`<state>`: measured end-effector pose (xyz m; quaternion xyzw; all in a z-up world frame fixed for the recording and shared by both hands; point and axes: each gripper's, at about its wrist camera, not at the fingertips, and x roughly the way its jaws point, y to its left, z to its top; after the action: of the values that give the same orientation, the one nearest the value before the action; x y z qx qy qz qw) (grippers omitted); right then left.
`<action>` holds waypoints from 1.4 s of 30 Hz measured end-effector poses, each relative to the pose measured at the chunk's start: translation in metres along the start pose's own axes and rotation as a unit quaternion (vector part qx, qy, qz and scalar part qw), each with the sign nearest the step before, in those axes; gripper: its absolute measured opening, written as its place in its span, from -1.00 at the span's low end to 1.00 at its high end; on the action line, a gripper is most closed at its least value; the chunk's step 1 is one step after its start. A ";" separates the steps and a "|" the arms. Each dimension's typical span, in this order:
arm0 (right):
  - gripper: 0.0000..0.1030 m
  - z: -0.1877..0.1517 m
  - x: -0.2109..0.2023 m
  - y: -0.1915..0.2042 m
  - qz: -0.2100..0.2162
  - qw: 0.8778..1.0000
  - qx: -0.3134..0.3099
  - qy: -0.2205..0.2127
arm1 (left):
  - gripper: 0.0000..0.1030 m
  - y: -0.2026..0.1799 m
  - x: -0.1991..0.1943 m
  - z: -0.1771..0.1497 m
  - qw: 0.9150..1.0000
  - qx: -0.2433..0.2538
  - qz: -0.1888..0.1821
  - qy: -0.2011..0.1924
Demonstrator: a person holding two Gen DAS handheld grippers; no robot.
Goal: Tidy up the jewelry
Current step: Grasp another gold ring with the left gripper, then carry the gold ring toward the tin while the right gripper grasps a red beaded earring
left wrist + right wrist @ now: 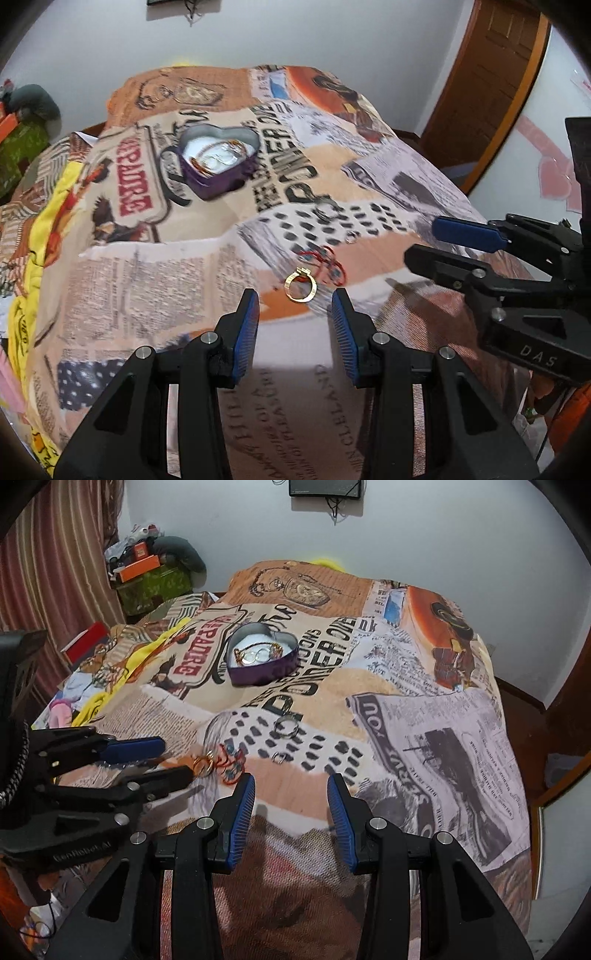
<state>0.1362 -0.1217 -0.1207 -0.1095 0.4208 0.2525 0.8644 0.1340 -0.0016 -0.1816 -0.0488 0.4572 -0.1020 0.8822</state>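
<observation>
Gold ring (300, 289) on printed cloth (184, 266) — left gripper (295, 314), right gripper (291, 794) part-open, empty.

Gold ring (301, 290) lies flat at frame centre, red bracelet (327, 266) just beyond; purple heart tin (218, 158), open, upper left, holding jewelry.

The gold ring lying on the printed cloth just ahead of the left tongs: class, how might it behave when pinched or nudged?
The gold ring looks thin and rigid, so it probably keeps its shape. Lying flat on soft printed cloth, it may sink or slide instead of lifting cleanly. Stood on edge, it could roll.
</observation>
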 end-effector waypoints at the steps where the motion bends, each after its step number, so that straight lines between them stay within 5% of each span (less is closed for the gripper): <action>1: -0.28 -0.001 0.001 0.000 0.003 1.000 0.001 0.001 | -0.22 0.000 0.002 -0.001 1.000 0.000 -0.002 0.002; 12: -0.28 -0.007 0.011 -0.009 0.012 1.000 0.008 0.014 | -0.37 0.009 0.021 0.005 1.000 -0.013 -0.020 0.000; 19: -0.28 -0.005 0.020 -0.009 0.035 0.999 0.017 0.025 | -0.68 0.015 0.022 0.004 0.999 -0.017 -0.026 -0.011; 38: -0.28 0.017 0.058 0.032 0.058 0.995 -0.055 0.063 | -0.67 0.048 -0.020 -0.008 0.997 -0.050 -0.011 -0.054; 42: -0.71 0.018 0.060 0.035 0.062 0.994 -0.060 0.065 | -0.67 0.048 -0.022 -0.008 0.997 -0.052 -0.009 -0.057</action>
<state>0.1607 -0.0648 -0.1555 -0.1515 0.4663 0.3229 0.8095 0.1218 0.0498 -0.1776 -0.1046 0.4105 -0.0834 0.9020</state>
